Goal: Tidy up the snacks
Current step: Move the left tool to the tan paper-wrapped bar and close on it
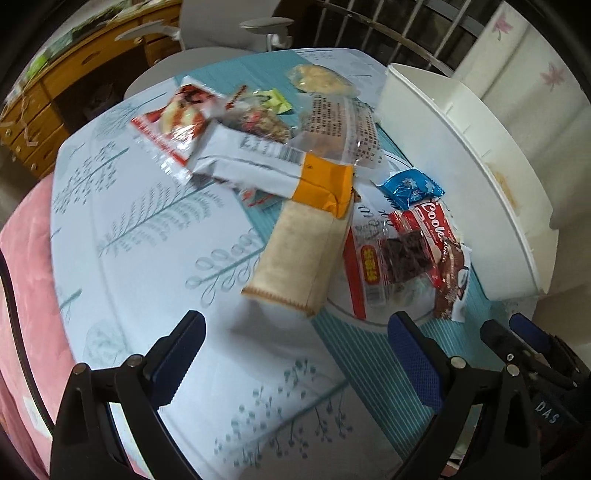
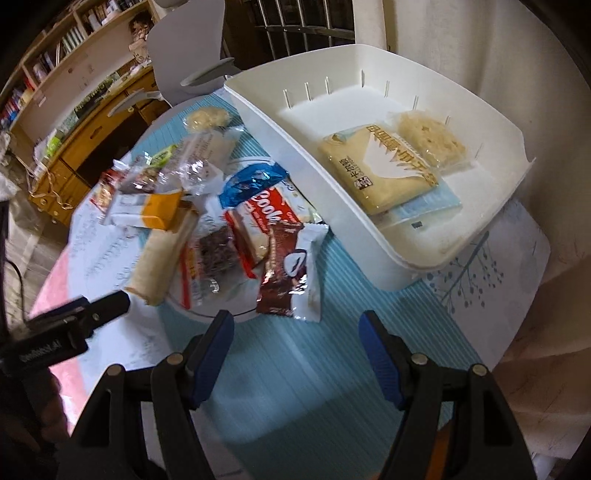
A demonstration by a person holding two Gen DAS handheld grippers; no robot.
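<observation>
A heap of snack packets lies on the patterned tablecloth: a long beige packet (image 1: 306,251), a white-and-orange packet (image 1: 273,166), a red cookie packet (image 1: 432,229), a blue wrapper (image 1: 410,184) and a brown chocolate packet (image 2: 288,273). To the right stands a white bin (image 2: 328,199) holding a tan packet (image 2: 380,170) and a pale cracker packet (image 2: 428,140). My left gripper (image 1: 295,350) hangs open just short of the beige packet. My right gripper (image 2: 295,343) is open above the blue mat, just short of the brown packet. Both hold nothing.
A grey office chair (image 1: 229,22) and a wooden desk (image 1: 55,96) stand beyond the table. A pink cloth (image 1: 22,295) borders the table's left edge. A bookshelf (image 2: 55,48) is at the far left, and window bars are behind the bin.
</observation>
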